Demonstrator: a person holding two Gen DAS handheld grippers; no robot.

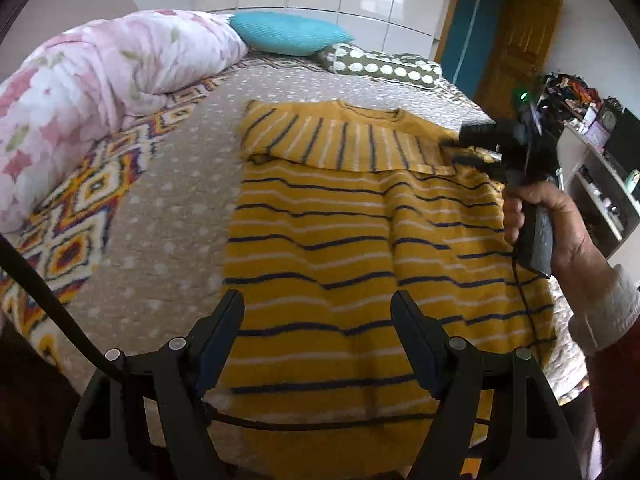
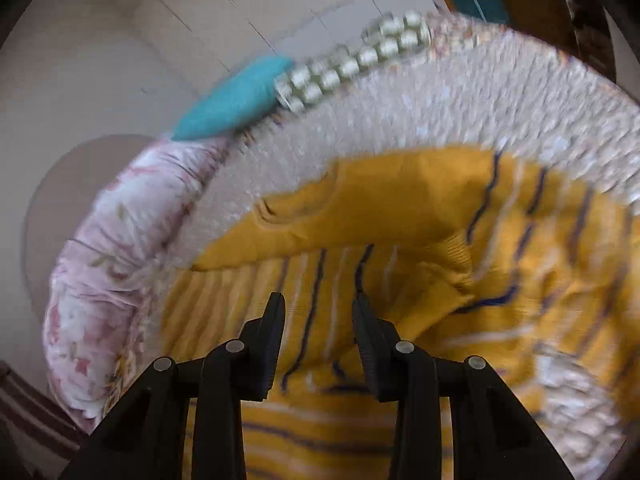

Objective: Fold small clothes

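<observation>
My left gripper (image 1: 318, 316) hangs with its jaws spread wide and nothing between them, over the near hem of the yellow striped sweater (image 1: 340, 240). My right gripper (image 2: 319, 312) is released too, jaws part-way apart above the sleeve folded across the chest. The sweater lies flat on the dotted bedspread (image 1: 180, 200), with the teal pillow (image 1: 288, 34) beyond.

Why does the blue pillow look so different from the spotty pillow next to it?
The blue pillow is one plain turquoise colour, while the spotty pillow is olive green with rows of white dots. The blue pillow sits nearer the pink flowery quilt; the spotty pillow lies on its other side, towards the wooden door. Both rest at the head of the bed, touching each other.
</observation>
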